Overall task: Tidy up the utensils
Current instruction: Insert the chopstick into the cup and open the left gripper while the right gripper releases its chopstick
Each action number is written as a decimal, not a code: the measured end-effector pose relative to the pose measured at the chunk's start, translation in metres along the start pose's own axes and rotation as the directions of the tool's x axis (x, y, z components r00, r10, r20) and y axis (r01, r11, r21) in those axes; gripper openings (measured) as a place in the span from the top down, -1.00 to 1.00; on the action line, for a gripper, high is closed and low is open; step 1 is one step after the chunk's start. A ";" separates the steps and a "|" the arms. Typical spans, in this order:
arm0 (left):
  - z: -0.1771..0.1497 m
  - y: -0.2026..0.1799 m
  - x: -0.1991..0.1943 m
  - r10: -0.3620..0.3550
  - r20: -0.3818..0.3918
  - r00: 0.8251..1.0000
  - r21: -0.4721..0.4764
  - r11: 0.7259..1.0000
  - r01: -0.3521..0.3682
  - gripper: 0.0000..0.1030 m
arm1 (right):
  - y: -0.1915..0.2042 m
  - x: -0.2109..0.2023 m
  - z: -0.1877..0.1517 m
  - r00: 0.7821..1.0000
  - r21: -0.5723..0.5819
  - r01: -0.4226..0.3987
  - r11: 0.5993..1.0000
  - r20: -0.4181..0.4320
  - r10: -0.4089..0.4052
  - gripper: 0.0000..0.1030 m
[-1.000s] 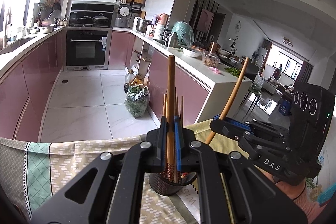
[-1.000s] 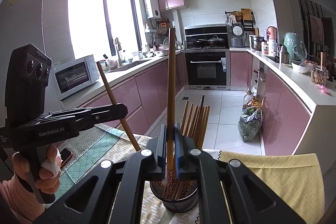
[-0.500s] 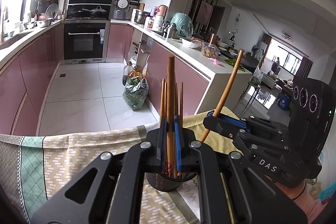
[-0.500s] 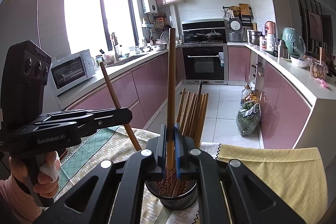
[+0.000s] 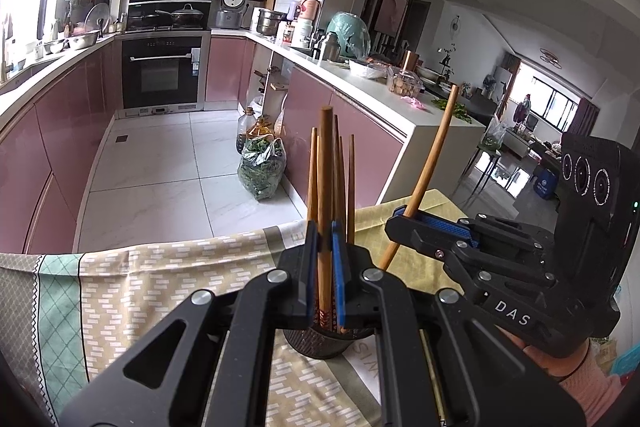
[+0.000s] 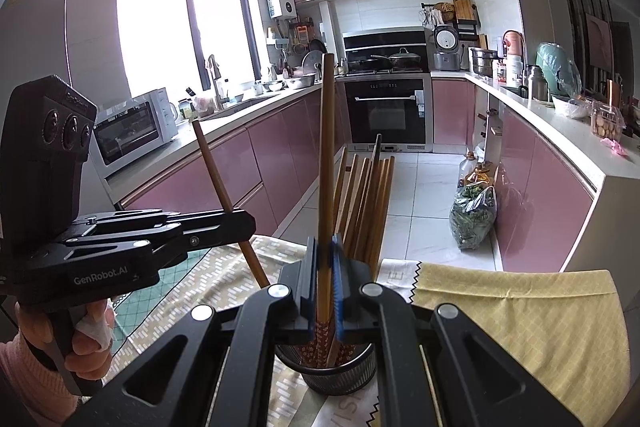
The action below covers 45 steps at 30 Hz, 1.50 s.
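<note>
- The left gripper [image 5: 325, 267] is squeezing one long brown wooden chopstick [image 5: 325, 187], keeping it standing up so it can drop in straight.
- The right gripper [image 6: 325, 279] is pinching another brown wooden chopstick [image 6: 326, 167] the same way.
- Both are hanging over the round black mesh holder [image 6: 340, 375], sitting on the patterned tablecloth [image 5: 160, 287] with more chopsticks.

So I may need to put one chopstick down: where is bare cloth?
Free: the yellow cloth right of the mesh holder, and the patterned cloth to its left. Crowded: the holder itself, full of chopsticks, with both tools just above it.
</note>
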<state>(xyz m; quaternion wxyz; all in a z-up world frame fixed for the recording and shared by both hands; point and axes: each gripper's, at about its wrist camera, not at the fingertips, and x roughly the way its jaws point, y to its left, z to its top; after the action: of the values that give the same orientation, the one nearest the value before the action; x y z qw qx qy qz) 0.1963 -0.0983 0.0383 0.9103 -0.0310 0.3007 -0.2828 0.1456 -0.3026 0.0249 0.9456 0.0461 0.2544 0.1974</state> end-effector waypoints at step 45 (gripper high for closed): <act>0.000 -0.007 0.031 0.033 -0.049 0.998 0.029 0.999 -0.032 0.86 | -0.017 0.026 -0.012 0.999 0.048 -0.004 0.999 -0.053 0.007 0.88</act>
<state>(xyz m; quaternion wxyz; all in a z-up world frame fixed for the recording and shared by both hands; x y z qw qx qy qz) 0.2138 -0.1206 0.0234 0.9074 -0.0064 0.3195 -0.2729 0.1657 -0.3077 -0.0007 0.9366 0.0640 0.2840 0.1950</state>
